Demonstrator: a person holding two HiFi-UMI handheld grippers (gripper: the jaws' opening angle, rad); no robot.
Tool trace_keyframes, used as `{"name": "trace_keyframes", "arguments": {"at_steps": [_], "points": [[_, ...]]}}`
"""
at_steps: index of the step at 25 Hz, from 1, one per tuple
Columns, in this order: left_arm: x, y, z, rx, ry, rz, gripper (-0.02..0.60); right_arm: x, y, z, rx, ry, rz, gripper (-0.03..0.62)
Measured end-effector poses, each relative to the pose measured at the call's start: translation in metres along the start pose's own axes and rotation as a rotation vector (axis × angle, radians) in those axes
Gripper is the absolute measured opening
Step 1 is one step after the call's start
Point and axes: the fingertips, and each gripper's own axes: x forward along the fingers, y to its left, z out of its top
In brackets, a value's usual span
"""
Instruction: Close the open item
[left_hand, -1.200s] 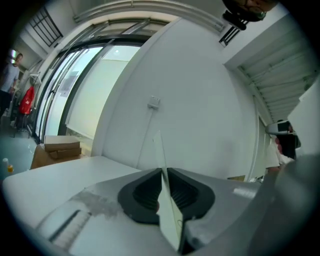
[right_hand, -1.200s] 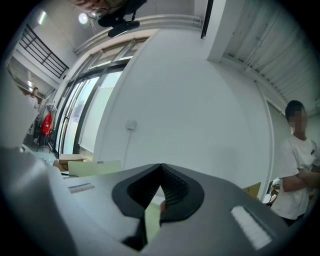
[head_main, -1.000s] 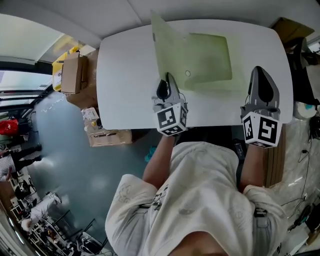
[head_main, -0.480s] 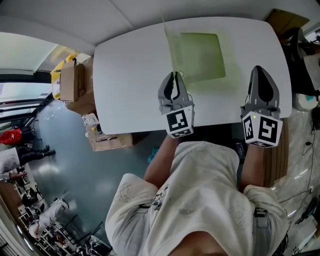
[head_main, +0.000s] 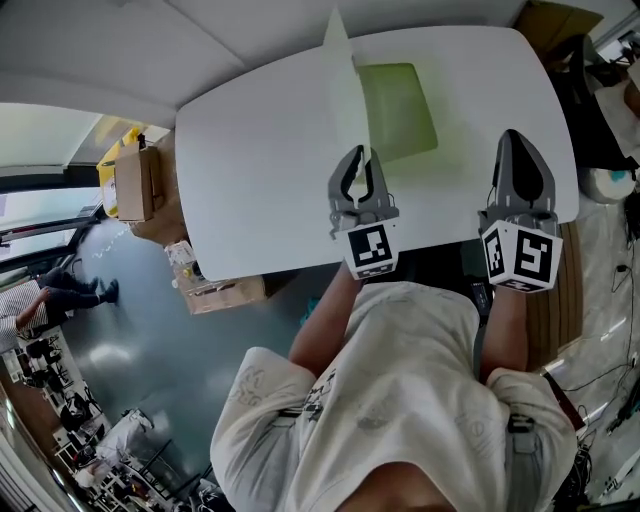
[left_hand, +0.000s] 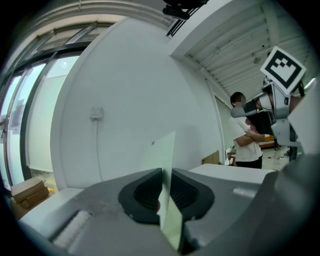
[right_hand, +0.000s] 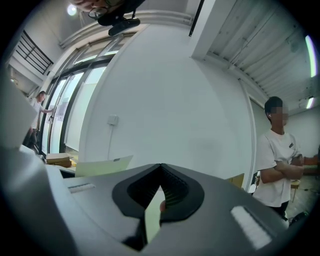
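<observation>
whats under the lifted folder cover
The folder's green back sheet lies flat on the white table, nothing on it. The left gripper holds the cover upright; its fold is hidden.

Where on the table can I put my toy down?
The white stretch of table left of the green folder is bare. A narrower strip lies between the folder and the right gripper. The middle is crowded: the left gripper holds the folder's cover up.

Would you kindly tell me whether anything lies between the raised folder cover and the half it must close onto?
Nothing visible does. The left gripper is shut on the upright cover, and the folder's flat half lies bare on the table.
</observation>
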Motion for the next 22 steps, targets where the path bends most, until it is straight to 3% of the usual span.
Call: {"name": "trace_keyframes", "arguments": {"at_steps": [6,13,22], "points": [[0.01,-0.03,0.0,0.085,0.013,-0.064,0.031,-0.004,-0.015,-0.009,0.013,0.017,-0.016,0.002],[0.021,-0.061,-0.004,0.132,0.042,-0.117,0.037,-0.005,-0.033,-0.014,0.023,0.022,-0.026,0.002],[0.033,-0.093,-0.029,0.137,0.098,-0.157,0.044,-0.002,-0.05,-0.029,0.035,0.053,-0.025,0.002]]}}
